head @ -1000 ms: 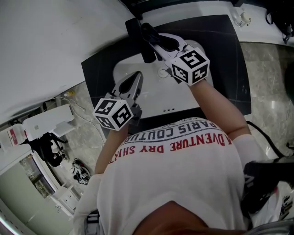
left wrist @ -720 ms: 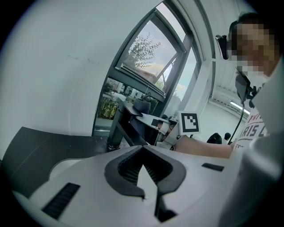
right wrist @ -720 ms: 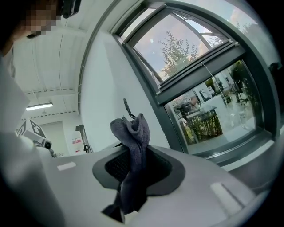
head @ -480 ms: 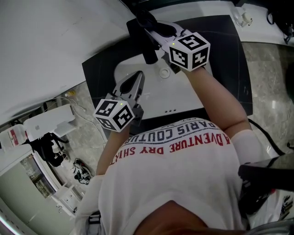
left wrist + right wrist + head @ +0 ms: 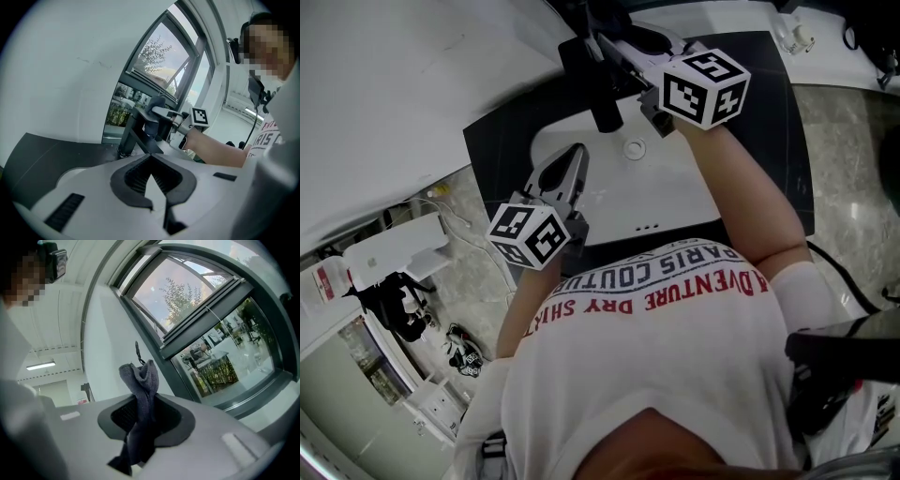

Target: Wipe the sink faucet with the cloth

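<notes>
A: Since the right claw (image 5: 143, 404) is clamped tight on the grey cloth (image 5: 139, 380), with a tuft poking out past the tips, how would you guys run the wipe? It's up by the top of the black faucet (image 5: 598, 89) at the back of the white sink (image 5: 675, 202). I can't tell if the fabric is actually touching it

B: imo lead with that loose tuft, not the claw. That claw's own camera is aimed at the window (image 5: 211, 324), so judge contact from the head view. Press just enough that the cloth flattens on the spout, then drag from the base out to the tip, covering the top and both sides. Keep the hard tips off the finish. The left claw (image 5: 150, 161) is closed on nothing and sits low over the sink, apart from the faucet, so I'd leave it there

A: Any brand on the faucet?

B: None I can see. The only readable writing is on the shirt (image 5: 656, 300), upside down: "PARIS COUTURE" and "ADVENTURE DRY SHIRT". The cubes (image 5: 705, 86) just carry square markers
</notes>
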`<state>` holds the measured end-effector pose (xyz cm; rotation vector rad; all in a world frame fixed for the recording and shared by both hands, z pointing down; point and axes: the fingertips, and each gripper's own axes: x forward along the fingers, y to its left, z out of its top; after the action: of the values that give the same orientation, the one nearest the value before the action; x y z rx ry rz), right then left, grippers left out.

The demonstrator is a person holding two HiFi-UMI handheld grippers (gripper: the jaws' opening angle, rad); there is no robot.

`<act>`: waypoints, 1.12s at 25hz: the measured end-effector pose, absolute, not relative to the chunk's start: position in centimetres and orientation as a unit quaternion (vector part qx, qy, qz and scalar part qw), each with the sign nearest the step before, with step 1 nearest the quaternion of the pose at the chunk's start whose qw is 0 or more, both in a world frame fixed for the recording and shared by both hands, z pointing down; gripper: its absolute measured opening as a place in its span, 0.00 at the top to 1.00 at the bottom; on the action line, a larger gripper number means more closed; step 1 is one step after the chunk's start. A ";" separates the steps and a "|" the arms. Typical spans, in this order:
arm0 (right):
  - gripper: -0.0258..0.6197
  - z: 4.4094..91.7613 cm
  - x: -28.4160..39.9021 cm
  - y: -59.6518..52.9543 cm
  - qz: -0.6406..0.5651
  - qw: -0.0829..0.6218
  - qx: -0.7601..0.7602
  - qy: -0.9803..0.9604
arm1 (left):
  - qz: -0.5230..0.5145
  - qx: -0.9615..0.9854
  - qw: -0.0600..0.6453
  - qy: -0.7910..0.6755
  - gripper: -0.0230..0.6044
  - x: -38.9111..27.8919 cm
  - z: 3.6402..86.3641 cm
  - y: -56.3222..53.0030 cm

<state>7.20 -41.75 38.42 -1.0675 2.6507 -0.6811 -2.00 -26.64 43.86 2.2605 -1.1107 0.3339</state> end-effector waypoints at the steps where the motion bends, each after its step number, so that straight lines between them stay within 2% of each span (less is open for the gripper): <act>1: 0.84 38.5 7.1 -41.8 -0.233 0.101 -0.358 0.899 | 0.126 0.849 0.297 -0.418 0.96 -2.1 44.0 -26.6; 15: 0.84 42.9 5.3 -42.0 -0.283 0.096 -0.343 0.891 | 0.126 0.847 0.302 -0.419 0.96 -2.5 45.1 -27.5; 20: 0.84 46.9 5.2 -42.3 -0.334 0.067 -0.356 0.871 | 0.129 0.848 0.301 -0.417 0.96 -2.5 45.5 -27.5; 28: 0.84 51.5 5.0 -42.3 -0.379 -0.023 -0.389 0.840 | 0.125 0.847 0.304 -0.418 0.96 -2.7 45.7 -27.7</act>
<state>5.03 -42.31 51.54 -1.2385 2.6769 -1.2066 -2.74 -27.75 45.75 2.2430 -1.1068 0.3306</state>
